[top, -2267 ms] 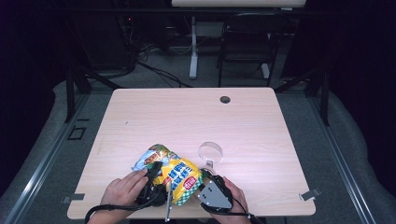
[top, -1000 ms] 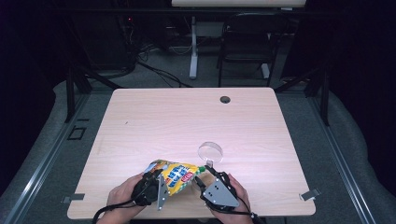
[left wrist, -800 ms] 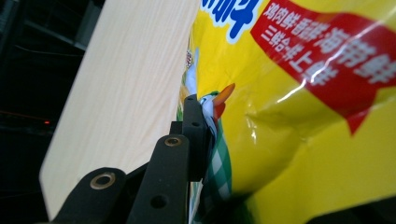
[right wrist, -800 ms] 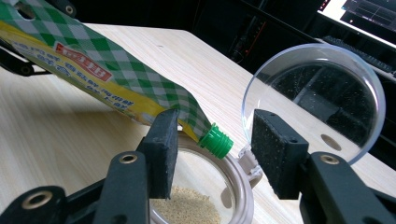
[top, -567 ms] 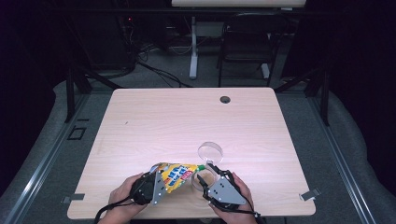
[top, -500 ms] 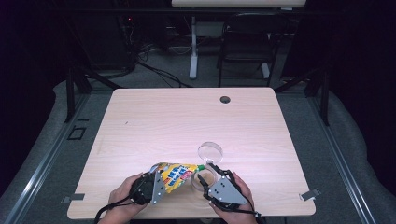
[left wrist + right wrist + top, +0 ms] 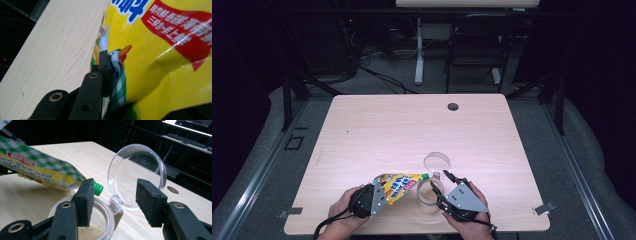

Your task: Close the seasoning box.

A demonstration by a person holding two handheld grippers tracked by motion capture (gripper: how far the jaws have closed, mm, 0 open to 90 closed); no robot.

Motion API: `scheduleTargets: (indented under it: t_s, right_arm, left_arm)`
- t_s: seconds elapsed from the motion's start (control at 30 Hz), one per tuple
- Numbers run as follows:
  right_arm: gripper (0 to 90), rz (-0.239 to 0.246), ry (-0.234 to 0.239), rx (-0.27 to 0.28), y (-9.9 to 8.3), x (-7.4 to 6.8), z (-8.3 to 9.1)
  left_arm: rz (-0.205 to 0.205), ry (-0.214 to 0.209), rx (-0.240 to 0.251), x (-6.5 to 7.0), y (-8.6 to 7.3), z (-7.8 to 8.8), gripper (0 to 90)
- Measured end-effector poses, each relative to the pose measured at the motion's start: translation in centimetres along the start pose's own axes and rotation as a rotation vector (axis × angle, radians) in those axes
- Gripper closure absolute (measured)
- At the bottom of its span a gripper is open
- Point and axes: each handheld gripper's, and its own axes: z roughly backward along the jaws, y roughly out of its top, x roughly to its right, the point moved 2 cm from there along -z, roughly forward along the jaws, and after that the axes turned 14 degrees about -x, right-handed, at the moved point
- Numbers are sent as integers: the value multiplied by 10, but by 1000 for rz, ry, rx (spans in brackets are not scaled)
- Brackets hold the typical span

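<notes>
A yellow seasoning pouch with a green spout lies tilted, and the spout reaches over the mouth of a clear jar. My left gripper is shut on the pouch's bottom end, with one black jaw pressed against the printed film and the other hidden behind it. The jar holds some tan powder, and its hinged clear lid stands open. My right gripper is open beside the jar rim. Its jaws have just been opening, and neither pad presses on the jar or the lid.
The pale wooden table has a round cable hole near its far edge. A chair and desk legs stand on the dark floor beyond it. Both hands work close to the table's near edge.
The pouch has tipped lower and to the right, which brought its spout over the jar. The right gripper has shifted slightly right of the jar. Both hands stayed near the front edge.
</notes>
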Motion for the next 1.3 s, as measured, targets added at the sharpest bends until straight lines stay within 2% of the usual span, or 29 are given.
scheduleTargets:
  t_s: [0.3, 0.4, 0.57, 0.6, 0.67, 0.7, 0.73, 0.77, 0.87, 0.9, 1.03, 1.1, 1.13, 1.27, 1.3]
  right_arm:
    - [486, -7, -8, 10, 0, 2, 1]
    - [486, -21, -24, 13, 0, 6, 3]
    - [470, -82, -66, 38, -1, 18, 6]
    - [446, -122, -64, 46, -2, 25, 5]
    - [440, -138, -54, 44, -2, 27, 3]
    - [427, -161, -36, 41, -2, 31, 1]
    - [413, -204, 14, 35, -2, 37, -4]
    - [413, -204, 14, 35, -2, 37, -4]
    - [399, -248, 83, 21, -1, 46, -15]
    - [399, -248, 83, 21, -1, 46, -15]
    - [397, -256, 127, 10, 1, 48, -25]
    - [408, -250, 142, 13, 2, 48, -27]
    - [444, -244, 163, 18, 4, 47, -28]
    - [457, -224, 181, 21, 6, 44, -27]
    - [462, -209, 179, 22, 8, 41, -26]
  left_arm:
    - [-11, -2, 1, 1, -1, 0, 814]
    - [2, -10, 9, -1, -2, 0, 814]
    - [60, -46, 37, -6, -7, -1, 812]
    - [88, -65, 44, -9, -9, -1, 812]
    - [100, -73, 51, -10, -10, -1, 811]
    - [118, -82, 58, -12, -12, -1, 810]
    - [138, -95, 66, -13, -13, -1, 806]
    - [151, -106, 74, -14, -15, -2, 806]
    - [222, -135, 101, -20, -21, -3, 795]
    - [222, -135, 101, -20, -21, -3, 793]
    - [329, -187, 143, -26, -28, -6, 788]
    - [368, -203, 154, -29, -32, -7, 783]
    - [401, -219, 167, -30, -35, -8, 780]
    - [470, -241, 178, -36, -43, -10, 774]
    - [505, -259, 182, -38, -46, -11, 767]
